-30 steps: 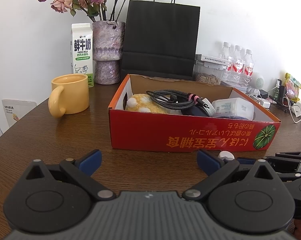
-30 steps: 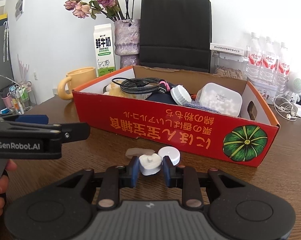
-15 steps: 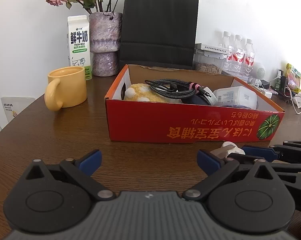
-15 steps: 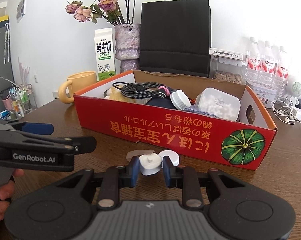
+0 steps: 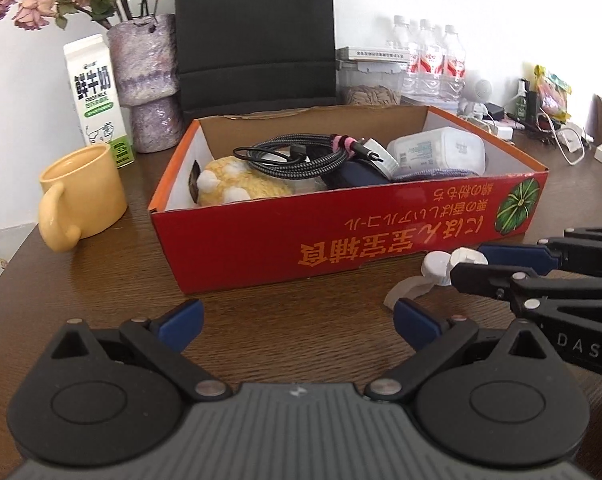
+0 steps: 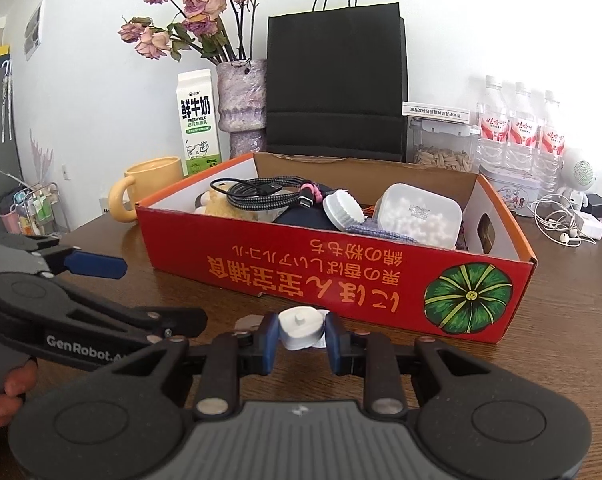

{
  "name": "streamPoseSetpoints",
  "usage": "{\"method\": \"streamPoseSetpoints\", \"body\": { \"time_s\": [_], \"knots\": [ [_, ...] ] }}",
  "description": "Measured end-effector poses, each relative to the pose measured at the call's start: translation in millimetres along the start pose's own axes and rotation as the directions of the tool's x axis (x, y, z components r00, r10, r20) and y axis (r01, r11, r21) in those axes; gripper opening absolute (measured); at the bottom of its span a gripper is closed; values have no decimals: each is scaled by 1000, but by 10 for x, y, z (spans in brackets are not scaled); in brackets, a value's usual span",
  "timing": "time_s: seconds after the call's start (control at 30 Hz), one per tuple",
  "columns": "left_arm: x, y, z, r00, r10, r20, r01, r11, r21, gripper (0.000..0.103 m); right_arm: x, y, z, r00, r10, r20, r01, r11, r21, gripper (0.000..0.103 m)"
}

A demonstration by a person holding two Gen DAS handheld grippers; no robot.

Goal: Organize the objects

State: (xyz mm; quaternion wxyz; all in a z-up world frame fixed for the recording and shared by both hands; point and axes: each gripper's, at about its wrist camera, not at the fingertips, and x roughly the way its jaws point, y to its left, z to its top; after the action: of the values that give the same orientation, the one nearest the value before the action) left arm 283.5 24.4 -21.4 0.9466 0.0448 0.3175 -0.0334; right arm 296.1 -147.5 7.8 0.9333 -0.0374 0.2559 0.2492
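So the right claw (image 6: pixel 302 334) is clamping a small white plastic piece (image 6: pixel 301 327) between its blue pads, holding it just in front of the red cardboard box (image 6: pixel 341 276); from the left wrist view that same white piece (image 5: pixel 453 264) is showing at the tip of the right claw, just above the desk (image 5: pixel 101 280) and close to the box's front wall; a pale, flattish bit (image 5: pixel 405 290) is lying right beside it, can't really tell what that one is.

The left claw (image 5: pixel 299 318) is sitting spread wide with nothing between its fingers, hovering over bare desk in front of the box; in the right wrist view it's poking in from the left side (image 6: pixel 97 264), and a bit of the person's hand (image 6: pixel 9 392) is showing under it.

Inside the box, a coiled braided cable (image 5: pixel 301 158) is lying on top of a yellow plush thing (image 5: pixel 237 188); a translucent white container (image 5: pixel 437 152) is sitting toward the right end; a white ribbed lid (image 6: pixel 343 210) is leaning next to it.

Behind the box a yellow mug (image 5: pixel 81 196), a milk carton (image 5: pixel 95 96), a purple vase (image 5: pixel 149 84) with dried roses, a black paper bag (image 6: pixel 335 84) and some water bottles (image 6: pixel 521 128) are all standing along the wall.
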Motion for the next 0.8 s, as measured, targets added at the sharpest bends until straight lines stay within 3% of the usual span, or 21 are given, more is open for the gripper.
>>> {"method": "streamPoseSetpoints", "body": {
  "time_s": [0.3, 0.5, 0.63, 0.8],
  "knots": [
    [102, -348, 80, 997, -74, 9, 72, 993, 91, 97, -144, -143, 59, 998, 2, 62, -5, 999, 44, 24],
    [215, -512, 90, 997, -72, -16, 74, 993, 89, 63, -231, -233, 71, 996, 0, 89, -5, 998, 60, 24],
    [240, -511, 84, 995, -97, -21, 98, 993, 62, 31, -264, -270, 74, 995, -3, 97, -3, 998, 68, 24],
    [208, -516, 47, 995, -101, -8, 101, 995, 15, 19, -280, -276, 75, 995, -3, 103, -4, 998, 68, 24]
  ]
}}
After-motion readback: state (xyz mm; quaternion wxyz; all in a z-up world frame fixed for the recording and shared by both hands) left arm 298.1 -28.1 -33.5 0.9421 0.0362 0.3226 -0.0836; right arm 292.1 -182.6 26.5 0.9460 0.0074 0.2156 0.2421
